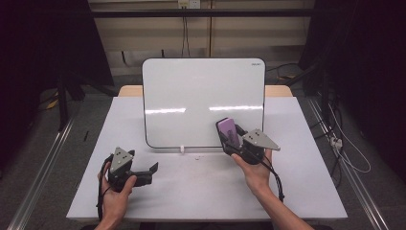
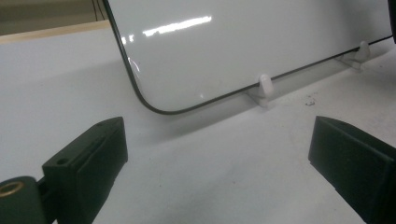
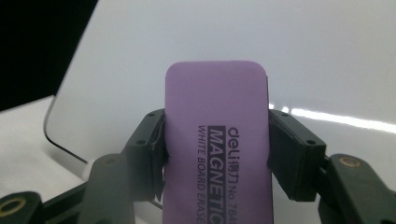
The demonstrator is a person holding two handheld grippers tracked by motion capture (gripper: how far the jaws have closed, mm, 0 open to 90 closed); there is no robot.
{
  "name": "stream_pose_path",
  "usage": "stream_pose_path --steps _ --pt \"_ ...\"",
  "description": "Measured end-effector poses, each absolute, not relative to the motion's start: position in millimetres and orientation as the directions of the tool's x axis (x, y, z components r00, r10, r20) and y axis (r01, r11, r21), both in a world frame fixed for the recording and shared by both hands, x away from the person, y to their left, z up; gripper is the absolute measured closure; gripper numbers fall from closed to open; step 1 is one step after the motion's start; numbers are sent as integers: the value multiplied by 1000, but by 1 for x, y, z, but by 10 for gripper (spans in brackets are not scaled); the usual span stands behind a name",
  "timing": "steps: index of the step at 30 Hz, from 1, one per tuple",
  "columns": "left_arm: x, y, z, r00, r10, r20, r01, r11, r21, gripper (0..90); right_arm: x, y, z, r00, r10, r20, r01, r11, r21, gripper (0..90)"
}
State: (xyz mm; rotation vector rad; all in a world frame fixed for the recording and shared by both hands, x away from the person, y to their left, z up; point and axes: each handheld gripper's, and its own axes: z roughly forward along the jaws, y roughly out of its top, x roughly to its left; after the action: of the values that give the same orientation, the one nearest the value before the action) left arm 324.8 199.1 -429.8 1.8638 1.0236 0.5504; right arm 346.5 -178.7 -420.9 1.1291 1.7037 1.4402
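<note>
The right claw [image 1: 233, 136] is clamped on the purple eraser [image 1: 228, 130], against the whiteboard [image 1: 201, 96] at its 5 o'clock corner. The left claw [image 1: 148, 172], jaws apart, rests on the worktop [image 1: 201, 187] at 7 o'clock.

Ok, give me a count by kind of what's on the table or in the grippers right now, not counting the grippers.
Whiteboard, standing on the table: 1
White clip feet under its lower edge: 2
Purple magnetic eraser, held between the right gripper fingers: 1
Total: 4
</note>
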Motion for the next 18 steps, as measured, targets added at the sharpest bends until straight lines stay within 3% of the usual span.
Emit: stream_pose_path --steps 11,18 --pt "328 196 -432 539 838 -90 415 -171 894 49 351 -176 -417 -443 872 207 235 -111 966 414" --pt "331 176 -422 564 820 -102 371 -141 918 52 350 -165 -412 -466 852 238 238 -139 961 415"
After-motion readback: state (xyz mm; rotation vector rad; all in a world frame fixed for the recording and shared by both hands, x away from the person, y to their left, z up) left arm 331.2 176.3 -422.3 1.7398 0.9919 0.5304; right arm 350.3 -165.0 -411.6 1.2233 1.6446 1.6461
